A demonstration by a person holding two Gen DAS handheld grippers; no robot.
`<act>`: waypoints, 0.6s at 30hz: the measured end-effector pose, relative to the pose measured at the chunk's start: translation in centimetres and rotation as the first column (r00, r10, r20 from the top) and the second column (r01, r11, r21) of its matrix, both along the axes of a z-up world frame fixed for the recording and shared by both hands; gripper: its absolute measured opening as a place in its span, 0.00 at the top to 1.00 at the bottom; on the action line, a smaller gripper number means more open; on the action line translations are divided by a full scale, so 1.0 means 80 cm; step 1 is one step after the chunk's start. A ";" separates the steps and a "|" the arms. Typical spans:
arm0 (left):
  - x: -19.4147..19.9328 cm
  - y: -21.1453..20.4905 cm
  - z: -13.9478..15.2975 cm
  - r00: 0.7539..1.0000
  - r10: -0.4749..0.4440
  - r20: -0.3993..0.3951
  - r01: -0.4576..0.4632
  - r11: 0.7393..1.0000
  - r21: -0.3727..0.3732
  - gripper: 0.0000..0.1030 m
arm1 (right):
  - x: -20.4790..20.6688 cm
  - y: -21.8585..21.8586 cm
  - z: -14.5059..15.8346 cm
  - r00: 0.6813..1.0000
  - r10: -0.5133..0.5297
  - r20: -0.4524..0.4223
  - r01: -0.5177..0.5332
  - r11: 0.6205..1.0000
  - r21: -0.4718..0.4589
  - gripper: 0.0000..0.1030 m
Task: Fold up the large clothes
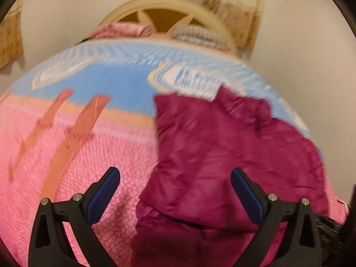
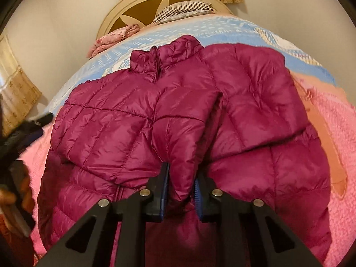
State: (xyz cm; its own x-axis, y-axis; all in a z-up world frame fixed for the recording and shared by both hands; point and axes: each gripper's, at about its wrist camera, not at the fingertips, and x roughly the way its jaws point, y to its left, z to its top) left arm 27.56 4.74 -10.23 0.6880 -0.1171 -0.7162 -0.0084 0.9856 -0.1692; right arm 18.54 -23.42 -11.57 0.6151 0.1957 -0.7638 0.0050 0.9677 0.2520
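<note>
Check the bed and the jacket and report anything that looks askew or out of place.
Nothing is damaged or spilled. The magenta puffer jacket lies zipped on the bedspread, both sleeves folded across its front. The right tool is clamped on one sleeve's cuff; the left tool hangs open above the jacket's edge.

The jacket lies on the bed cover, collar toward the headboard, pillows behind it.

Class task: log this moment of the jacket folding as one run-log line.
stage: folding sleeve | right hand-held gripper: shut on sleeve | left hand-held gripper: open, holding nothing | jacket: on bed
</note>
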 end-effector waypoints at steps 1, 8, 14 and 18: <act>0.006 0.001 -0.015 0.999 0.022 -0.035 -0.021 1.000 0.023 0.01 | 0.001 -0.002 -0.001 1.000 0.001 0.001 -0.001 1.000 0.009 0.80; 0.008 0.013 -0.036 0.997 0.019 -0.079 -0.018 1.000 0.011 0.01 | 0.007 -0.012 0.020 0.997 0.045 -0.058 -0.044 0.999 0.025 0.62; 0.009 0.025 0.032 0.999 -0.001 0.048 0.001 1.000 0.004 0.01 | 0.045 -0.030 0.117 0.997 0.042 0.066 -0.044 0.999 0.023 0.26; 0.044 0.003 0.060 0.994 -0.001 0.106 -0.004 0.999 0.050 0.01 | 0.148 -0.031 0.144 1.000 0.019 -0.002 -0.019 0.996 0.092 0.26</act>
State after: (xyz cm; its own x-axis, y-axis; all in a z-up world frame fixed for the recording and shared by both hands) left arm 31.07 4.98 -5.42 0.7608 -0.0818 -0.6438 0.0052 0.9928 -0.1199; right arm 30.37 -25.88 -0.01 0.6083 0.2768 -0.7438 -0.0123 0.9404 0.3399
